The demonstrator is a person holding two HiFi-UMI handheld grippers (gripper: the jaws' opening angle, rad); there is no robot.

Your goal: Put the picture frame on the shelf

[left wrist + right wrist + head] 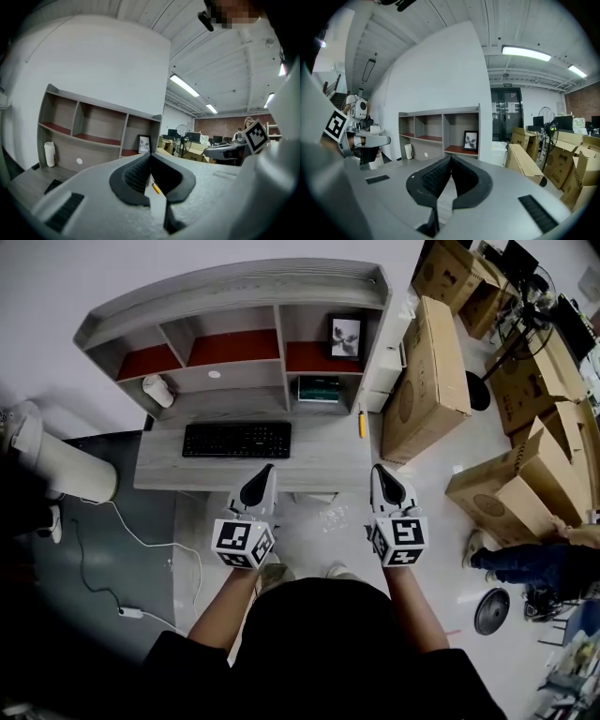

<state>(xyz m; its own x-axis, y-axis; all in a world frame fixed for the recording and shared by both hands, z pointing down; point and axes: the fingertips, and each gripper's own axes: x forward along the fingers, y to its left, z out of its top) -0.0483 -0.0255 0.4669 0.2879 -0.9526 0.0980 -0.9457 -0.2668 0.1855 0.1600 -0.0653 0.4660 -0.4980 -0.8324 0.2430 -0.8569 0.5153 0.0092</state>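
Note:
A black picture frame (346, 337) with a pale plant print stands upright in the right compartment of the grey desk shelf (234, 298). It shows small in the left gripper view (144, 144) and in the right gripper view (470, 140). My left gripper (267, 469) and right gripper (378, 469) hover side by side at the desk's near edge, well short of the shelf. Both are shut with nothing between their jaws (150, 157) (450, 159).
A black keyboard (236, 439) lies on the desk, a white roll (157, 390) at the left, a yellow pen (362, 422) at the right. A green box (319, 388) sits under the frame's compartment. Cardboard boxes (427, 381) crowd the right side. A person (534, 563) is at the far right.

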